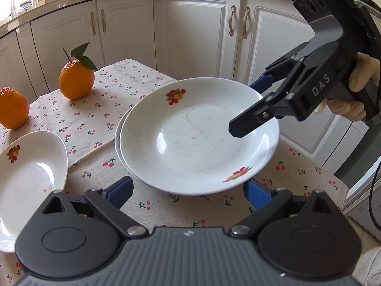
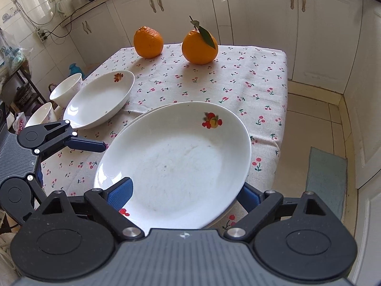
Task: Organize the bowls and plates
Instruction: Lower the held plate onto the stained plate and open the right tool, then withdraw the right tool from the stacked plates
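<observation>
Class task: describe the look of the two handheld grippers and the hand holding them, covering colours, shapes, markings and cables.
Both grippers are matt black with ribbed grey bodies, round pivot discs, silver screws and blue ribbed finger pads. The right gripper carries white "DAS" lettering and a black cable; a cream knitted glove covers its hand. The left gripper looks the same.

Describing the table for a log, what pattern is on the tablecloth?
Small red cherries on a cream tablecloth, clearest in the right wrist view.

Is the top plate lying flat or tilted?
Tilted: the top plate sits askew, one fingertip over its rim, plate beneath peeking out.
</observation>
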Tool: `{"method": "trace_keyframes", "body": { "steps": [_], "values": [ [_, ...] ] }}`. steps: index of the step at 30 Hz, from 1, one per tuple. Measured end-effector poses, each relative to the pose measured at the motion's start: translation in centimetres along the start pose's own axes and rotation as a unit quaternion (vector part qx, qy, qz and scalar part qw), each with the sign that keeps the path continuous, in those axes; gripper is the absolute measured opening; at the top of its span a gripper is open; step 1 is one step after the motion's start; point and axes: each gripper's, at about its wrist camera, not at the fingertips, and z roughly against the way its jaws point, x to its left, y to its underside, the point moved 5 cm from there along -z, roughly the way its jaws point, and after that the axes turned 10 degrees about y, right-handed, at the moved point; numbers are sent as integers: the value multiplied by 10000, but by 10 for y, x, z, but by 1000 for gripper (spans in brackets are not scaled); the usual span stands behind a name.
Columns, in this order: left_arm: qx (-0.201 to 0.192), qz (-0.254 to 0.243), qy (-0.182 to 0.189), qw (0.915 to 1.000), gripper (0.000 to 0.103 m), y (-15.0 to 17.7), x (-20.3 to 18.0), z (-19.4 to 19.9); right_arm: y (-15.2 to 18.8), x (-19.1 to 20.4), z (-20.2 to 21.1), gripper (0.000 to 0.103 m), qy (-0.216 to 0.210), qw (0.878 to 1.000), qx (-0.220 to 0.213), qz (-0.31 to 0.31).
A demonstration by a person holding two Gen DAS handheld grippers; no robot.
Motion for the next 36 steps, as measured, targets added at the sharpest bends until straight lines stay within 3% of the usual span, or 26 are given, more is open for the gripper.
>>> {"method": "trace_keyframes", "body": {
  "steps": [11,15,21,25,29,33,36],
  "values": [
    [-74,89,3,9999,99,9,-11,14,14,9,1,99,361,9992,130,114],
    [-121,149,-62,9998,99,13,-13,22,18,17,12,103,246,9996,-76,152],
    [-254,334,-307,9986,99,21,-11,37,22,36,30,103,550,9972,-440,246],
    [-386,535,-692,9954,99,30,-1,50,30,57,37,103,950,9920,-748,366],
    [-396,975,-1262,9864,99,41,21,58,36,79,40,103,968,9895,-1052,219],
    [-304,1434,-2044,9679,99,59,52,61,39,97,40,103,792,9891,-1237,27],
    [-250,1795,-2335,9553,99,72,73,62,40,108,37,103,789,9891,-1239,87]
  ]
}}
